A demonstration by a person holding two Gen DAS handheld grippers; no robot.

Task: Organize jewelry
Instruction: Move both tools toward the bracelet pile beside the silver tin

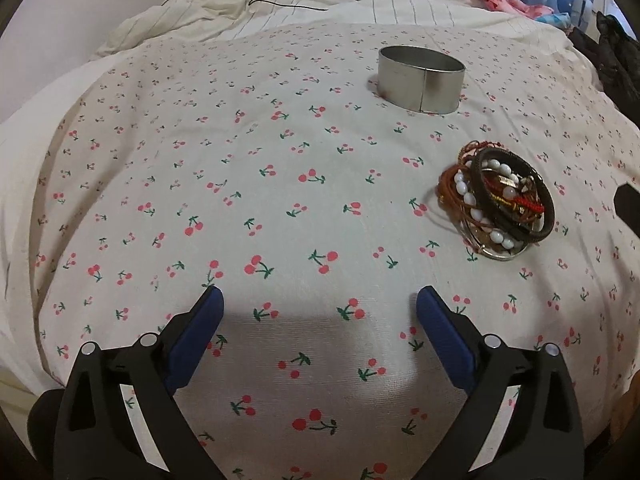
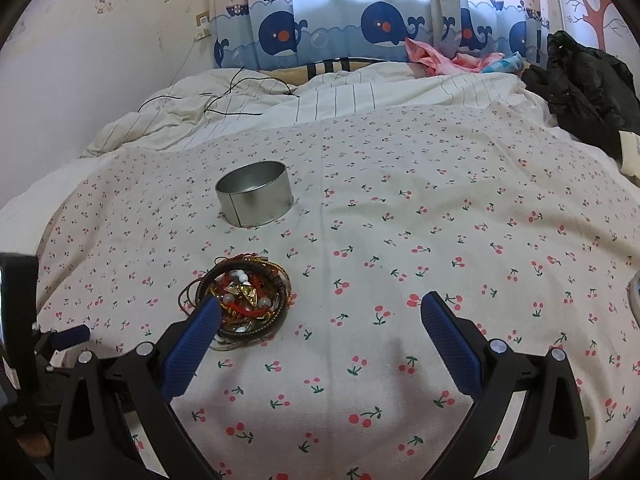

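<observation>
the left gripper [image 1: 320, 300] hangs low over the cherry-print sheet [image 1: 240, 184], tilted forward and down, its blue pads [image 1: 196, 340] spread wide with nothing but bare fabric between them; the right gripper [image 2: 320, 308] sits in much the same pose over the same sheet [image 2: 440, 220], angled down toward the bed, jaws also wide apart and gripping nothing; its left pad [image 2: 192, 344] overlaps the near edge of the jewelry pile [image 2: 244, 300] in the right wrist view, though whether it actually touches it can't be told from here.

the jewelry is one tangled heap of bracelets: a dark leather band, white beads, red and brown cords, a bit of gold; from the left wrist view the pile [image 1: 496, 204] lies off to the right and ahead of the fingers, well clear of them; the round metal tin [image 1: 422, 78] stands upright and open-topped farther back on the sheet, apart from the heap; in the right wrist view the tin [image 2: 254, 192] is behind the pile and looks empty as far as its inside shows.

beyond the sheet there's a rumpled striped duvet [image 2: 320, 96] with a thin black cable [image 2: 224, 100] trailing across it; whale-print curtains [image 2: 380, 24] hang behind; a black jacket [image 2: 584, 84] is dumped at the right, pink cloth [image 2: 444, 58] beside it.
</observation>
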